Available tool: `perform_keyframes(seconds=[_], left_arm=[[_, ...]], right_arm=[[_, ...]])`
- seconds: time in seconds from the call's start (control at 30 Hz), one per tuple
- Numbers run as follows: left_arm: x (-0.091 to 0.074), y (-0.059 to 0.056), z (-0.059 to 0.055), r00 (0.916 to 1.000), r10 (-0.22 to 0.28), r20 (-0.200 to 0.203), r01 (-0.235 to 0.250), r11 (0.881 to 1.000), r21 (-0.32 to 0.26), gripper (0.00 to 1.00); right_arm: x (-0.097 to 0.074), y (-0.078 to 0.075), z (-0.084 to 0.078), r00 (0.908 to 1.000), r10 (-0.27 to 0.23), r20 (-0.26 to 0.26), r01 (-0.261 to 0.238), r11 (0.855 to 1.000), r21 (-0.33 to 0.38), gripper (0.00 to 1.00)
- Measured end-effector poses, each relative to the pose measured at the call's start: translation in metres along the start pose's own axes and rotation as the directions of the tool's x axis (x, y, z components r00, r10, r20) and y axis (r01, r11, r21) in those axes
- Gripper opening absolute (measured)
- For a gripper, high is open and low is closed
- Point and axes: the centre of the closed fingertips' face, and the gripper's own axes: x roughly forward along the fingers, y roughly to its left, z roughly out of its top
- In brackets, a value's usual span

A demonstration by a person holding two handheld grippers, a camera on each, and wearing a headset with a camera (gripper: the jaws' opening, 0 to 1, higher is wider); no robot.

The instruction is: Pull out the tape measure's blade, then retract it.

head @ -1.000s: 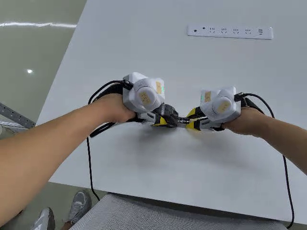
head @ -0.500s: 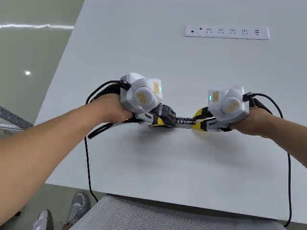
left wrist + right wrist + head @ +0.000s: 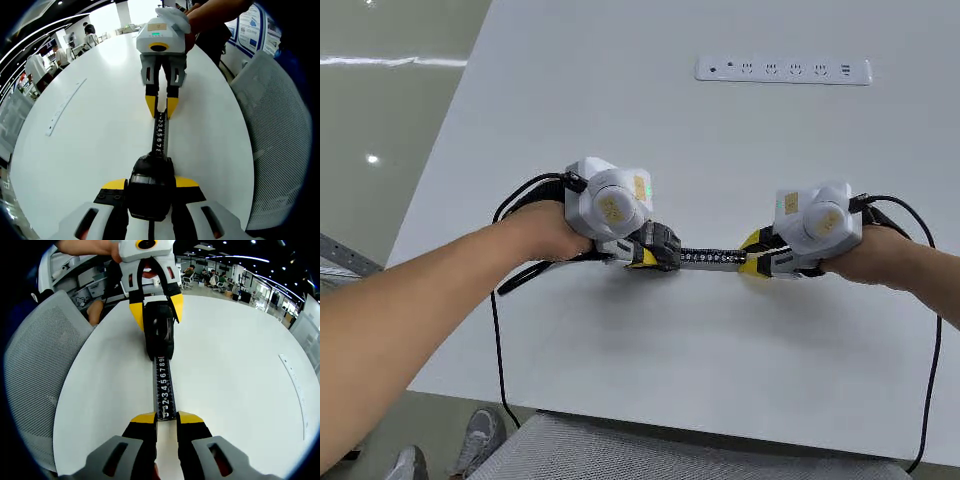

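I hold the tape measure's case (image 3: 151, 187) in the left gripper (image 3: 643, 256), whose jaws are clamped on the case's two flanks. It sits low in the middle of the left gripper view and just left of centre in the head view. The right gripper (image 3: 165, 419) is pinched closed on the free end of the blade (image 3: 164, 385), at the bottom middle of its own view. The drawn-out stretch of blade bridges the gap between the two grippers, lying low over the white desk (image 3: 620, 130).

I judge the case to be compact and fairly solid, with a hard shell that should sit firm under a side grip, so the flanks are the right place to take it. The blade looks like a thin metal strip, stiff enough over this short span but likely to kink if I roll either hand. Its return spring will probably tug on it, so I want the tip pinched flat across its width and let in slowly when retracting.

The case is black, rounded and blocky. The blade is a dark, narrow strip with white numerals, readable up to 9.
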Motion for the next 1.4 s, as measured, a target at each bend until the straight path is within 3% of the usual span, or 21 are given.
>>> perform_keyframes(seconds=[0.6, 1.4], left_arm=[[0.007, 0.004, -0.005, 1.0, -0.007, -0.005, 0.007, 1.0, 0.005, 0.29], [0.006, 0.002, -0.003, 0.9999, -0.009, -0.013, 0.009, 1.0, 0.009, 0.28]], right_arm=[[-0.023, -0.008, -0.027, 0.9997, -0.013, -0.023, 0.013, 1.0, 0.026, 0.1], [-0.046, -0.012, -0.058, 0.9982, -0.024, -0.055, 0.026, 0.999, 0.041, 0.1]])
